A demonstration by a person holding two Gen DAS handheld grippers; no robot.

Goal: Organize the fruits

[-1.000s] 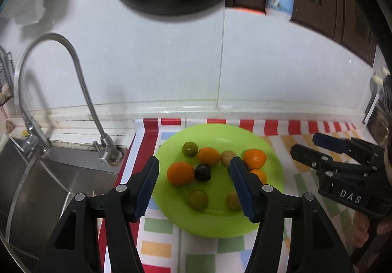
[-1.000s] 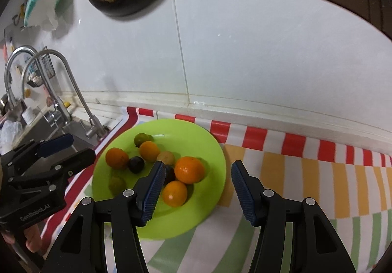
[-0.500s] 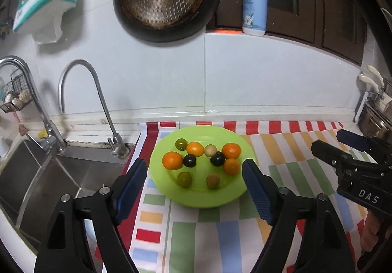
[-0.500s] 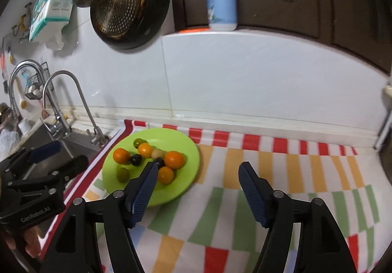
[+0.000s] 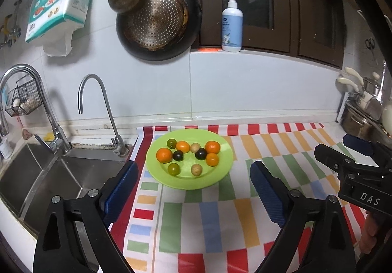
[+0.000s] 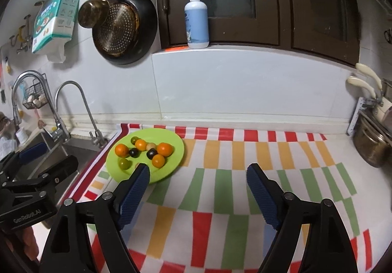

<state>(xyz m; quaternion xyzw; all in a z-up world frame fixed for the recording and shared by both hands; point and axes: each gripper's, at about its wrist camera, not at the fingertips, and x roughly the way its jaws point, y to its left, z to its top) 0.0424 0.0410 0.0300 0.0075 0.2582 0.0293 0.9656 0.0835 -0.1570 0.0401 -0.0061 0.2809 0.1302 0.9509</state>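
Note:
A green plate (image 5: 220, 170) sits on the striped cloth near the sink and also shows in the right wrist view (image 6: 175, 158). On it lie several small fruits: oranges (image 5: 164, 155), dark plums (image 5: 201, 153), green ones (image 5: 173, 168) and tan ones (image 5: 196, 169). My left gripper (image 5: 193, 175) is open and empty, well back from the plate. My right gripper (image 6: 197, 175) is open and empty, to the right of the plate and above the cloth. Each gripper shows at the edge of the other's view.
A steel sink (image 5: 49, 175) with two taps (image 5: 107, 111) lies left of the plate. A pan (image 5: 156, 25) hangs on the wall. A soap bottle (image 5: 232, 25) stands on the ledge. Steel pots (image 6: 372, 148) stand at the far right.
Both grippers have pulled back and up from the plate, so the plate looks smaller and farther. Both stay open and empty. The fruits have not moved.

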